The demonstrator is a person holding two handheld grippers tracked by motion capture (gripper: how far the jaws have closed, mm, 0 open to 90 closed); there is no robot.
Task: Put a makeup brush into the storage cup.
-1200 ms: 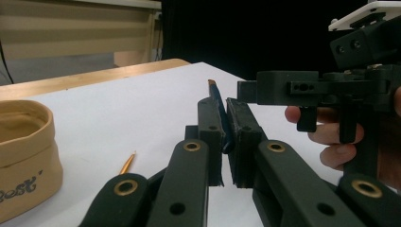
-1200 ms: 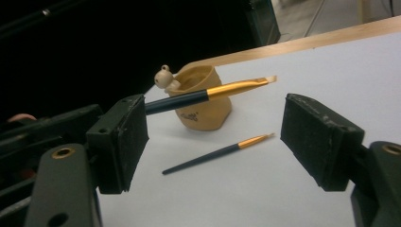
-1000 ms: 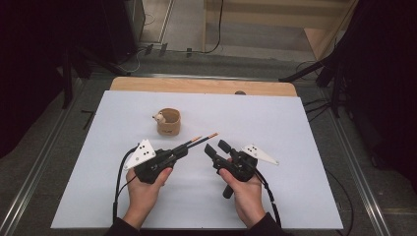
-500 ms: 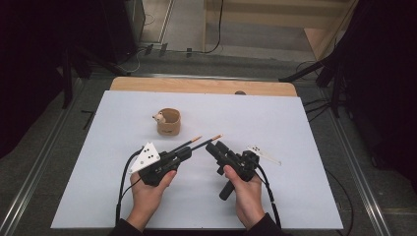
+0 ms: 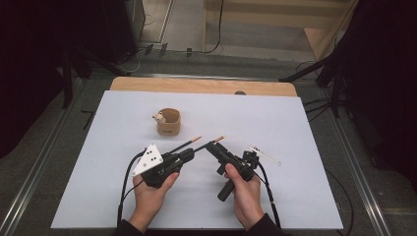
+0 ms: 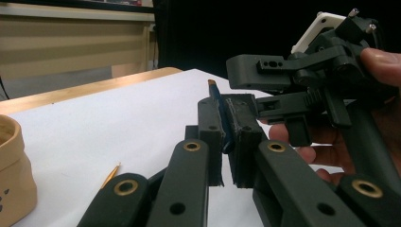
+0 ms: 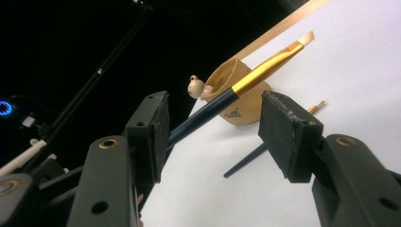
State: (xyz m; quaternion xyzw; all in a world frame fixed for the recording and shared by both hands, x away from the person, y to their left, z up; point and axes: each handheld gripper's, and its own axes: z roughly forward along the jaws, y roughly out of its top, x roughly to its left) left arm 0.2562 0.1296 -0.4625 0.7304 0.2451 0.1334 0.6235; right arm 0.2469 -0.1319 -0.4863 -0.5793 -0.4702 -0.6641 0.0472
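Landmark: the tan paper cup (image 5: 168, 121) with a small animal figure on its rim, standing on the white table sheet (image 5: 295, 128) toward the far left of centre.
Left gripper (image 5: 189, 155): held in the person's left hand (image 5: 150, 189), on the near side of the cup and slightly to its right; its jaws are clenched on the dark handle of a makeup brush (image 6: 218, 111), seen clamped between the pads in the left gripper view.
Held brush: it juts from the left gripper up and to the right, its gold ferrule and pale tip (image 5: 220, 138) ending on the near right of the cup, well apart from it; in the right gripper view this brush (image 7: 265, 68) crosses in front of the cup (image 7: 236, 90).
Second brush (image 5: 186, 144): lies on the sheet just near of the cup, tip pointing right, close beside the held brush.
Right gripper (image 5: 215, 147): in the right hand (image 5: 248, 196), near and right of the cup; its jaws stand spread, released, with the held brush's handle running between the pads (image 7: 286, 135) without touching them.
Gap: the two grippers' tips are just beside each other.
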